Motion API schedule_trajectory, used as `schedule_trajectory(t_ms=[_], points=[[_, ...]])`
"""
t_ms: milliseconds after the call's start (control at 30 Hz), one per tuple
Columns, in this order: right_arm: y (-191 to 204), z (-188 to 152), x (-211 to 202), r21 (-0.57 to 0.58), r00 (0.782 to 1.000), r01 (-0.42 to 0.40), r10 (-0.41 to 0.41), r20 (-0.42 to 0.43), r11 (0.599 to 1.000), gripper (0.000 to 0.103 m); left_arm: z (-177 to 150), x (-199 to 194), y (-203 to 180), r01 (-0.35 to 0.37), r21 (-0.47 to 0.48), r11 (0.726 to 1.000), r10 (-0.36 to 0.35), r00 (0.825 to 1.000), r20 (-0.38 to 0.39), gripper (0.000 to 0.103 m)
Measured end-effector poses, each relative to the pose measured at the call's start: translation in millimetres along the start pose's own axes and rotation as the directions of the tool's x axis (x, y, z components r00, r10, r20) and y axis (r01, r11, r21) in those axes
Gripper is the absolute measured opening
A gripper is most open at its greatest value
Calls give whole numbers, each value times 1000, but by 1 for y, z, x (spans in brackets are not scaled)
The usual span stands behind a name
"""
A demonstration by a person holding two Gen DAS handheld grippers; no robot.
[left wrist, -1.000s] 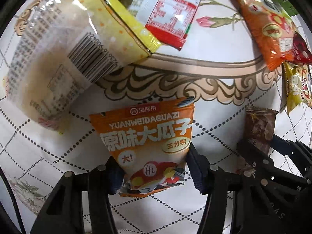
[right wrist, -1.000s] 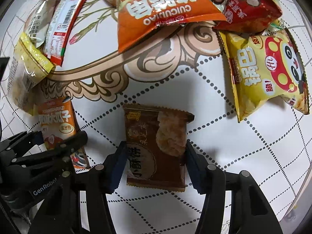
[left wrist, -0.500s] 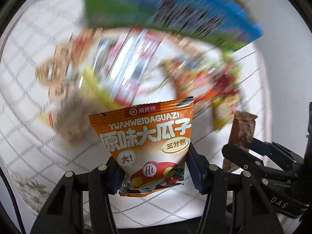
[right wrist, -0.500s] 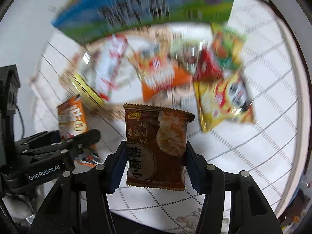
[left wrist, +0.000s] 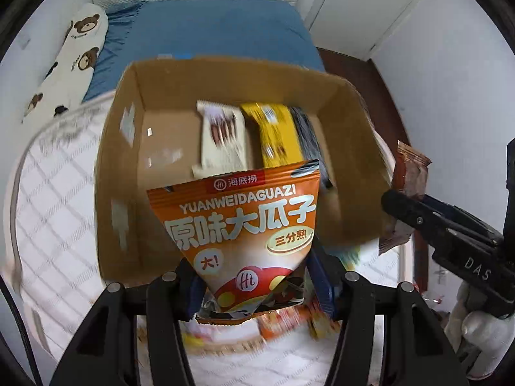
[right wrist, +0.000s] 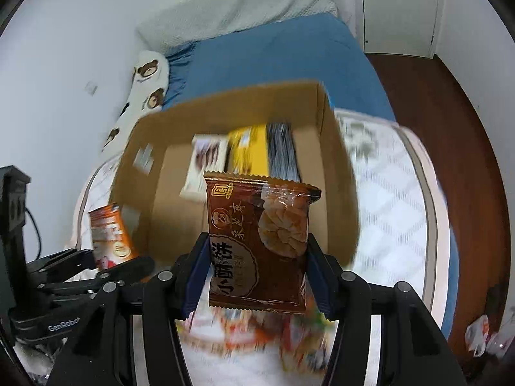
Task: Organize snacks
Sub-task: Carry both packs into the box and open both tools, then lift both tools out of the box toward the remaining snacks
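Left wrist: left gripper (left wrist: 254, 284) clamps orange packet (left wrist: 239, 234) above box (left wrist: 360, 173); 3 snacks already inside.

Right wrist: right gripper (right wrist: 257, 284) clamps brown packet (right wrist: 259, 246) before box; loose snacks (right wrist: 257, 331) remain on table.

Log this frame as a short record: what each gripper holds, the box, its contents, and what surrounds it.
left gripper: shut on orange seed packet, held upright between the fingers
right gripper: shut on brown pastry packet, held upright
cardboard box: open-topped, on the white patterned tabletop, beyond both packets
box contents: white packet, yellow packet and dark packet side by side; left part bare
loose snacks: blurred, on the tabletop below the grippers
background: blue bed, bear-print pillow
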State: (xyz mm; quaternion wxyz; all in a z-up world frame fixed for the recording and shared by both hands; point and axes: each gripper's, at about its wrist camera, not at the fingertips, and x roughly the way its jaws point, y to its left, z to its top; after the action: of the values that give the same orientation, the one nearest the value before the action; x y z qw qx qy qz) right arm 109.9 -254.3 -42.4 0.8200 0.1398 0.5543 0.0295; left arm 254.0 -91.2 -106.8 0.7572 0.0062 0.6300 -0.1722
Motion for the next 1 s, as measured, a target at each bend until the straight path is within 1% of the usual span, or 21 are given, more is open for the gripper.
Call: schedule_trajectory(t_ms=[67, 133, 200, 267, 367, 400, 433, 467, 500, 533, 567, 633, 733, 767, 900, 933, 967, 1000], points=[[-6, 30, 22, 15, 1000, 6, -5, -27, 1000, 59, 33, 21, 8, -11, -13, 1000, 10, 999, -43, 53], [-14, 58, 45, 21, 998, 23, -22, -63, 1000, 59, 53, 30, 16, -26, -28, 999, 24, 998, -62, 53], [-21, 79, 69, 17, 995, 43, -41, -88, 999, 59, 76, 46, 24, -55, -36, 998, 52, 995, -80, 53], [-27, 100, 89, 13, 991, 64, -62, -117, 998, 59, 97, 71, 31, -79, -42, 996, 75, 993, -92, 53], [-28, 121, 118, -7, 985, 97, -97, -140, 995, 59, 115, 87, 41, -114, -43, 993, 109, 988, -110, 54], [-29, 125, 126, -9, 982, 105, -106, -155, 994, 59, 117, 88, 43, -122, -45, 992, 116, 987, -110, 54], [-30, 129, 132, -9, 980, 110, -110, -166, 994, 60, 121, 93, 46, -131, -48, 990, 125, 986, -114, 54], [-31, 133, 137, -6, 978, 109, -108, -179, 994, 64, 125, 97, 50, -140, -58, 988, 132, 984, -123, 54], [-33, 135, 140, -1, 978, 108, -106, -182, 994, 74, 127, 101, 53, -142, -72, 987, 131, 983, -130, 55], [-34, 139, 142, 4, 978, 112, -109, -177, 994, 81, 130, 105, 58, -130, -92, 987, 117, 984, -133, 61], [-35, 138, 142, 3, 978, 114, -111, -174, 994, 90, 133, 109, 61, -121, -105, 987, 106, 986, -132, 69], [-35, 140, 144, 2, 978, 114, -112, -176, 994, 92, 136, 113, 68, -114, -126, 986, 100, 988, -117, 76], [-34, 135, 141, 1, 977, 115, -113, -183, 993, 95, 136, 116, 70, -125, -119, 985, 111, 987, -112, 79], [-34, 135, 141, 0, 976, 116, -114, -183, 993, 96, 137, 119, 72, -117, -116, 986, 105, 989, -109, 81], [-32, 129, 141, 7, 977, 119, -116, -181, 993, 96, 127, 116, 69, -125, -101, 987, 115, 988, -101, 84], [-32, 127, 141, 8, 976, 121, -117, -181, 993, 96, 125, 115, 67, -130, -95, 987, 121, 988, -97, 87], [-30, 123, 141, 6, 976, 123, -120, -180, 992, 96, 122, 113, 65, -136, -89, 987, 128, 987, -93, 93], [-29, 121, 140, 3, 976, 124, -122, -179, 992, 96, 119, 111, 64, -143, -85, 986, 136, 987, -88, 96]])
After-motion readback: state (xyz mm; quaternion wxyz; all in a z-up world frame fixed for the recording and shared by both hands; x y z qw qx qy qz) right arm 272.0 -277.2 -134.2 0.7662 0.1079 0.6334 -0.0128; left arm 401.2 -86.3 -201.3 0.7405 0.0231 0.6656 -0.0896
